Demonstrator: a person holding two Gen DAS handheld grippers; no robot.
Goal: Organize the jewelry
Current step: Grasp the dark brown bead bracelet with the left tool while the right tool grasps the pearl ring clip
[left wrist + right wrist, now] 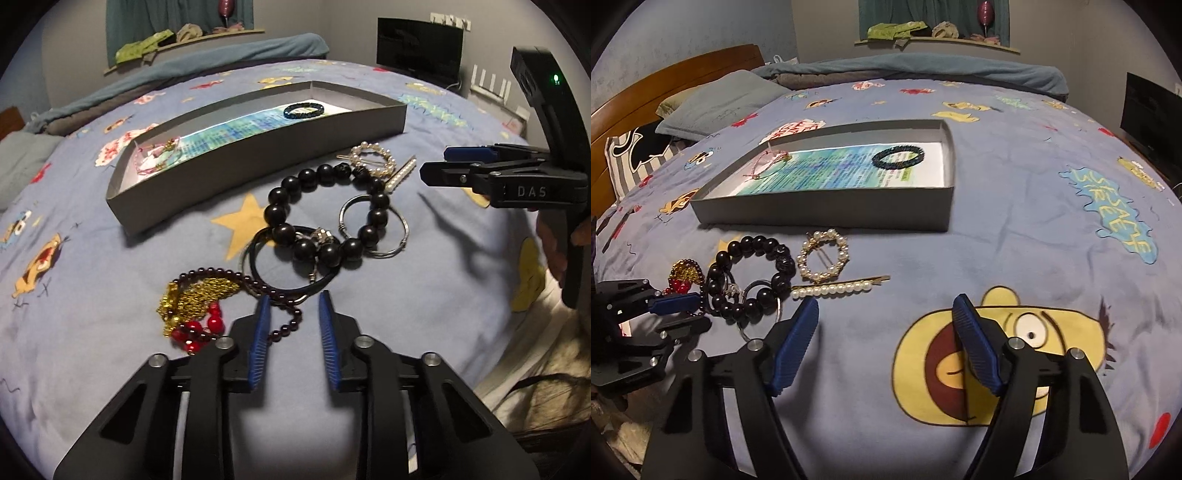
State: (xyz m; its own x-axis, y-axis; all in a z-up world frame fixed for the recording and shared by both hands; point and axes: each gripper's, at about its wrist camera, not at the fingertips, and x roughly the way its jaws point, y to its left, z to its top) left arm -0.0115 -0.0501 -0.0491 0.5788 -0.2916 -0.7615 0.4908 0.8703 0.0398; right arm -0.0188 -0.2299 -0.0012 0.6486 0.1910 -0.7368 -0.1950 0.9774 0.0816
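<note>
On a cartoon-print bed, the left tongs [293,301] stand narrowed but gripping nothing, poised just short of the tangled jewelry pile [295,236]; a dark thin-bead strand [284,325] lies between their tips. The right tongs [886,308], spread wide and empty, hover right of the pile, the pearl hair clip [838,286] lying crosswise ahead. The gray box [258,155] waits beyond, with open bedspread around it
</note>
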